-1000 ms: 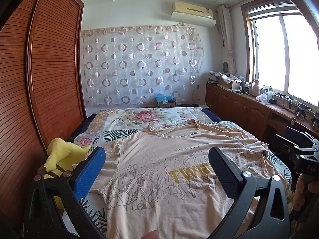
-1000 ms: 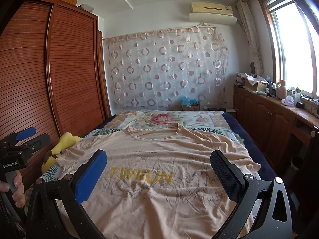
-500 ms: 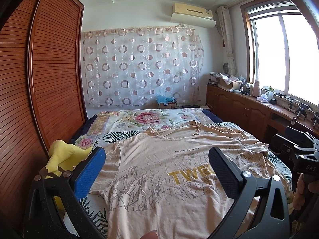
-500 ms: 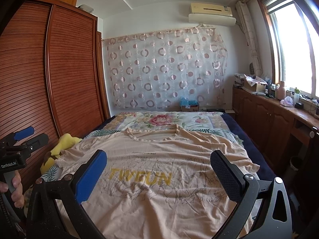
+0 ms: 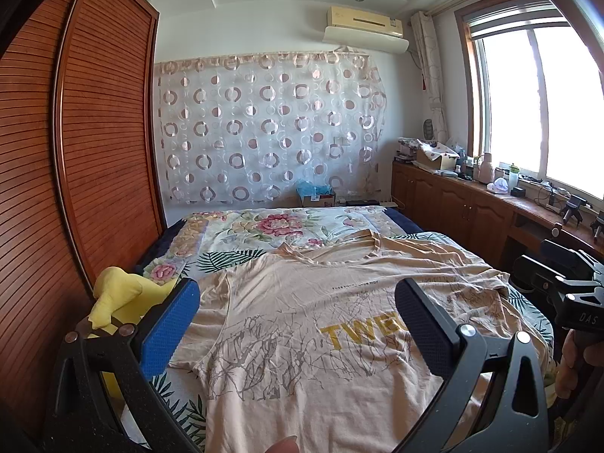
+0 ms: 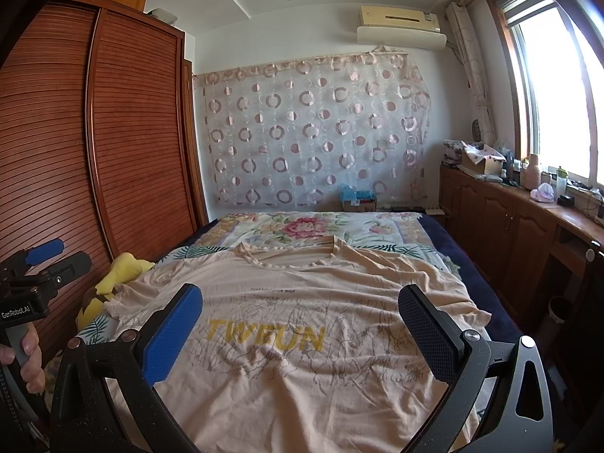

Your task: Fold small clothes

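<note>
While the t-shirt [image 6: 302,324] lies flat on the bed [image 6: 445,234], left gripper [image 5: 298,324] and right gripper [image 6: 302,330] hover spread, empty.

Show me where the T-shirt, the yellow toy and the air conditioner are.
T-shirt [image 6: 287,302]: right wrist view, chest area.
yellow toy [image 5: 117,290]: left wrist view, upper body.
air conditioner [image 5: 364,24]: left wrist view, front panel.

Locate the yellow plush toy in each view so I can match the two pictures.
Left wrist: plush toy at lower left, beside the wardrobe, behind the blue pad.
Right wrist: plush toy at left, partly under the T-shirt sleeve.
Shared landmark: the yellow "TWFUN" print.
</note>
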The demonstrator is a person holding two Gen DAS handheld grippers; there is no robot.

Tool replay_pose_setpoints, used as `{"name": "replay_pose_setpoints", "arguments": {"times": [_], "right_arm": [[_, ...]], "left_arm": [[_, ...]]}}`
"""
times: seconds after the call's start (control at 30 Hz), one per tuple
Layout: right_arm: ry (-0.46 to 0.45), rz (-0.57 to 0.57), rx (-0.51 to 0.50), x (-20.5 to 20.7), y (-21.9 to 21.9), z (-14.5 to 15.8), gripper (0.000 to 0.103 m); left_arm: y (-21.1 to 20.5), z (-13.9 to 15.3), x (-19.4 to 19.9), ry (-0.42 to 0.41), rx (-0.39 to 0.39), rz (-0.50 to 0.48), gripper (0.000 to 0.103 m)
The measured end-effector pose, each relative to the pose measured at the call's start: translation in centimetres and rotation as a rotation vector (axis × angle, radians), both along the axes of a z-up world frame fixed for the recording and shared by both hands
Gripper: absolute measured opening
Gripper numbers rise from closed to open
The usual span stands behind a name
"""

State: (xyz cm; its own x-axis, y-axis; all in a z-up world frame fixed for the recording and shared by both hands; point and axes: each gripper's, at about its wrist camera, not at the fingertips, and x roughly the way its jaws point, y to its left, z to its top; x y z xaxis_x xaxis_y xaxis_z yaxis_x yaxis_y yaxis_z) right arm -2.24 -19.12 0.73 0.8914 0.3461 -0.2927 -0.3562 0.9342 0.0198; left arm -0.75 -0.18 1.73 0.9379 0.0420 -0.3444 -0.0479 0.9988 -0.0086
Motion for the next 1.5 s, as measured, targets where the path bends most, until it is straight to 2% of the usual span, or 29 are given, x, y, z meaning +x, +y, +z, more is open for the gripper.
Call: {"name": "replay_pose_setpoints", "arguments": {"times": [0.93,1.17,1.33,1.5], "right_arm": [[0.001,0.001,-0.002,0.0,0.1,0.0,0.103],[0.015,0.013,-0.001,0.5,0.2,-0.3,0.103],[0.025,0.034,-0.013,1.2,0.5,-0.7,0.103],[0.033,0.057,-0.059,1.8,1.3,-1.1,0.103]], "left_arm": [[-0.1,0.1,-0.1,-0.004,0.006,0.001,0.103],[0.8,0.6,0.4,0.034,-0.002,0.008,0.103],[2.0,0.0,1.0,0.069,0.003,0.026,0.103],[2.5,-2.7,1.8,0.1,0.012,0.035,0.103]]}}
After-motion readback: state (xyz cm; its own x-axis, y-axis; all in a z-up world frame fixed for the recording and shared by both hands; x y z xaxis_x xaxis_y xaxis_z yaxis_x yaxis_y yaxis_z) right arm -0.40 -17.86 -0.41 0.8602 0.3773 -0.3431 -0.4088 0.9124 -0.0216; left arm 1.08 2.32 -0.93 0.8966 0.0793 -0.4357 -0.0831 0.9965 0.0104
